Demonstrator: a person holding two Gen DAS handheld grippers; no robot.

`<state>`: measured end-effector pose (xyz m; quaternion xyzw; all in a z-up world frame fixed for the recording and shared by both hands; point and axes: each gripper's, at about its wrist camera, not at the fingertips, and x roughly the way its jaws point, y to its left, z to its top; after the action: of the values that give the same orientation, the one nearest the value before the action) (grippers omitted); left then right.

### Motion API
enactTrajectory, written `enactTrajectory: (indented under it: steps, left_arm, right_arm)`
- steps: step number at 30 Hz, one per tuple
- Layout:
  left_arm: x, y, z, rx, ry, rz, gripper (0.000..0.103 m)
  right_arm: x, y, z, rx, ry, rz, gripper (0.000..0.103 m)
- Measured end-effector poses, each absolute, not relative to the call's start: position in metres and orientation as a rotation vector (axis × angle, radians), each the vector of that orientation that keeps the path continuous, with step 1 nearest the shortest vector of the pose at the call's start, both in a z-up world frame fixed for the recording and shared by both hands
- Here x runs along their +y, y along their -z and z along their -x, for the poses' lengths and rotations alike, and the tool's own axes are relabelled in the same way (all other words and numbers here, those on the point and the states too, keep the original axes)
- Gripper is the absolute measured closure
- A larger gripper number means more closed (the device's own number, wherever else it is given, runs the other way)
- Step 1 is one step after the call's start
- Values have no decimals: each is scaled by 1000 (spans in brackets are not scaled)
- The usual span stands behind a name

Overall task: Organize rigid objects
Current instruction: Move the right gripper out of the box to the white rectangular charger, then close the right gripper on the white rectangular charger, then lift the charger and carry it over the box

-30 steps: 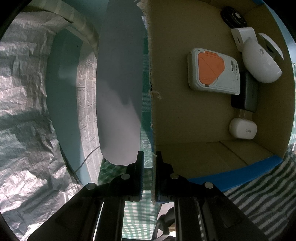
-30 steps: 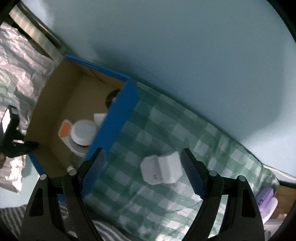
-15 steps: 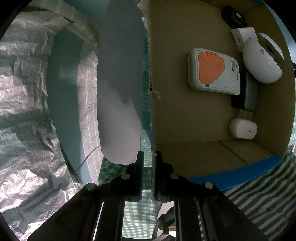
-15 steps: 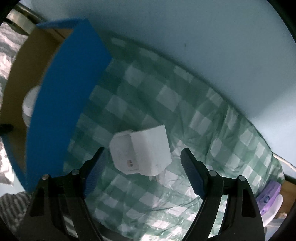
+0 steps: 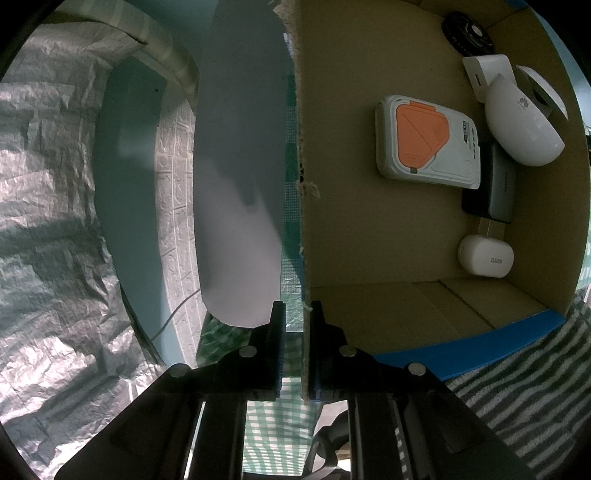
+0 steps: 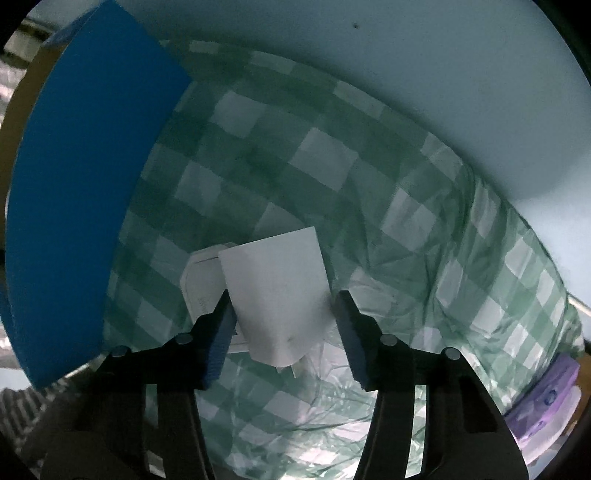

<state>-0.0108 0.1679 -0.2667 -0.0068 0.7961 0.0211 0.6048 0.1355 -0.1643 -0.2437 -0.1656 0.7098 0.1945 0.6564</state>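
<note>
My left gripper [image 5: 297, 317] is shut on the upper edge of the cardboard box's wall [image 5: 301, 184] and holds still. Inside the box lie an orange-and-white device [image 5: 424, 144], a white rounded gadget [image 5: 517, 122], a dark grey power bank [image 5: 498, 192], a white capsule case [image 5: 485, 256], a small white block [image 5: 487, 72] and a black round part [image 5: 467, 31]. My right gripper [image 6: 283, 306] points down at the checked cloth [image 6: 332, 166]. Its jaws are closing around a white adapter block [image 6: 277, 288], which rests partly on a flat white piece [image 6: 201, 280]. A thin gap shows at the right pad [image 6: 349, 332].
The box's blue outer wall [image 6: 81, 192] rises just left of the adapter. A purple-and-white object [image 6: 543, 402] sits at the cloth's lower right edge. A pale wall [image 6: 406, 55] stands behind the cloth. Crinkled silver sheeting [image 5: 55, 221] lies left of the box, striped fabric [image 5: 517, 387] to its right.
My right gripper has come down over the white adapter block, which now sits between its jaws, and those jaws have narrowed. The left gripper and the box have not moved.
</note>
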Motion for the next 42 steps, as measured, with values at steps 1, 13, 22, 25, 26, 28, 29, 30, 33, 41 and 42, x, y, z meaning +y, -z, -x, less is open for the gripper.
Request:
enactTrajectory:
  steps: [1,13,22,25,26,28,29,30,33,41,42]
  left_arm:
    - [168,267,11,1842,-49,15,91]
    - [168,267,12,1845,-52,17,91]
    - [169,268,11,1848,-51,18,91]
    - [169,267,11,1846,-52,19,91]
    - [170,267,11,1847,-51,20,91]
    - [169,267,11,1847,-49,15,91]
    - [169,267,11,1848,-49,14,91]
    - [169,267,11,1848,-48,12,91]
    - [169,269,11,1850,-48,11,91]
    - [168,270,11,1849,-45,7,91]
    - [168,270,11,1849,-45,7,91]
  right_arm:
    - [-167,242,-137,1609,-440,357,55]
    - [-187,252,-157,1654,-386,285,71]
    - [-176,265,-159,1632,-337,326,75]
    - [-181,263,-155,1621,-329,333,76]
    - [-181,261,-154,1617,-332,332,76]
    - [-181,251,-144,1609,-338,338,76]
    - [-178,248,-140,1607,-337,338,76]
    - [-179,246,-139,1606,-337,333,76]
    - [-181,236,-136,1603,-335,314,76]
    - [-183,198,-122,1563,-397,279,76]
    - [-181,192,-120,1557,-409,278,76]
